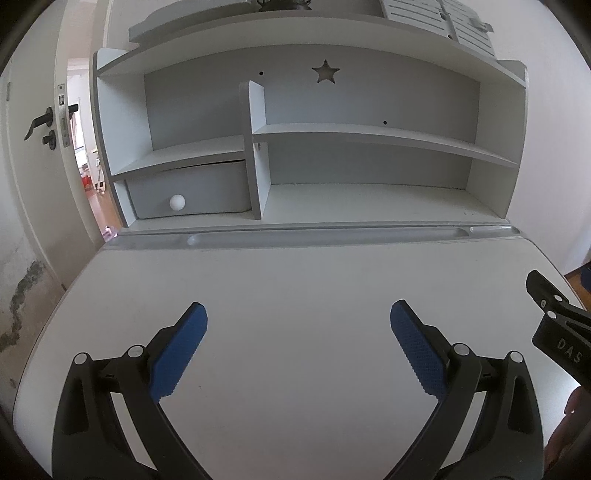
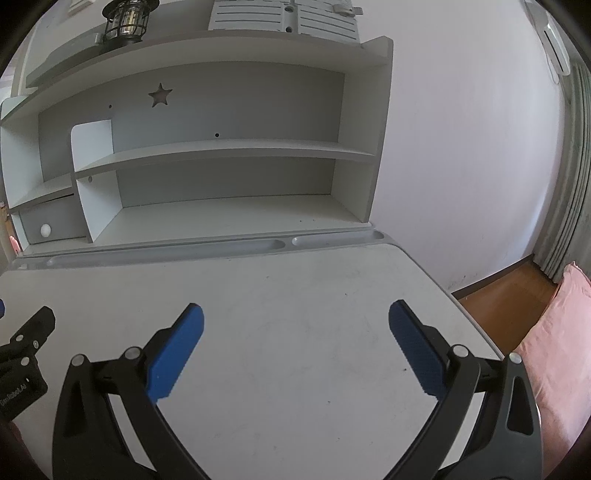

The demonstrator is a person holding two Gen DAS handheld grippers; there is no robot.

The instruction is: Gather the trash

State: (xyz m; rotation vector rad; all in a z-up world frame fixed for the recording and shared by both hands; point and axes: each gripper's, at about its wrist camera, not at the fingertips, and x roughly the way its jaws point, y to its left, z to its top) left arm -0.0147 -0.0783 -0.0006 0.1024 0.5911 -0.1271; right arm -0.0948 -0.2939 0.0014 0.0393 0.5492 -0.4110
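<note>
Left wrist view shows the left gripper (image 1: 298, 314) with its 2 blue-padded fingers (image 1: 181, 350) spread wide and nothing between them, hovering over the bare white desktop (image 1: 295, 280); the right wrist view shows the right gripper (image 2: 295, 314) in the same state, jaws apart and empty, over the right part of the same surface. The relation the coming move should turn on cannot be fixed here, because no trash and no bin appear in either view: nothing lies on the desktop, in the long grey pen groove (image 1: 325, 236) at its back edge, or on the white shelves of the hutch (image 1: 369, 133). With no piece to point at, there is no long axis to align with and neither gripper can be called nearer; my judgement is that both tools need to be swung toward another part of the room before any grasp can be planned. The 2 tools sit side by side, each just catching the black body of the other at its frame edge. Beyond the desk, a grey drawer with a round white knob (image 1: 177, 202) sits low on the left of the hutch, a star cut-out (image 1: 325, 71) marks its back panel, and a black caged lantern (image 2: 125, 20) stands on top. An open white door (image 1: 40, 122) is on the left, and a wooden floor and a pink cushion (image 2: 554, 343) on the right.
</note>
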